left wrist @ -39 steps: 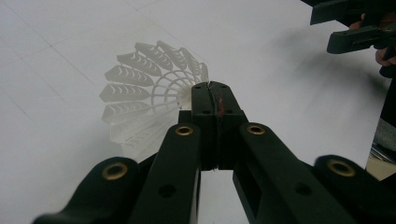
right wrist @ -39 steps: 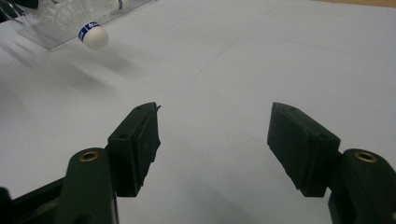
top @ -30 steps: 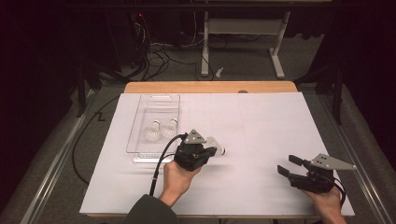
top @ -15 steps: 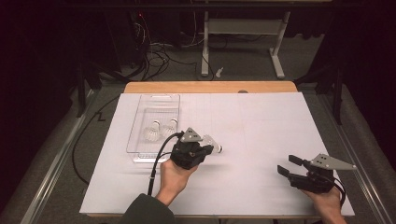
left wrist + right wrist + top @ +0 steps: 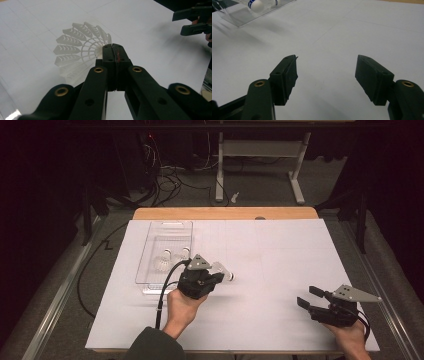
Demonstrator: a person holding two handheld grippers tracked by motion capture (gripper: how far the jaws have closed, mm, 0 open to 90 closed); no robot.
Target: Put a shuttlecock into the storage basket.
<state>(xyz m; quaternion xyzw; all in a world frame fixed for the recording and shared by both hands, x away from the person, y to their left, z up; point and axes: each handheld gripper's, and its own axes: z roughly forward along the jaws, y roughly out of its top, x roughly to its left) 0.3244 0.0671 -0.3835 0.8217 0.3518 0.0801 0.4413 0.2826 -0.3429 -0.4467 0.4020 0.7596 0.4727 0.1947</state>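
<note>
Clear plastic tray (image 5: pixel 150 245) holds two white shuttlecocks (image 5: pixel 162 264).

I am looking at a white shuttlecock (image 5: pixel 80 45) whose translucent skirt is showing a ribbed lattice with chevron-cut feather tips. My left gripper (image 5: pixel 115 53) is showing black jaws with a thin red streak along their seam and brass-coloured rivets. My right gripper (image 5: pixel 327 75) is showing matt black pads. The table cover (image 5: pixel 280 265) is looking pale white with faint grid lines. The clear tray (image 5: pixel 165 227) is holding white shuttlecocks (image 5: pixel 255 3) banded in blue.
</note>
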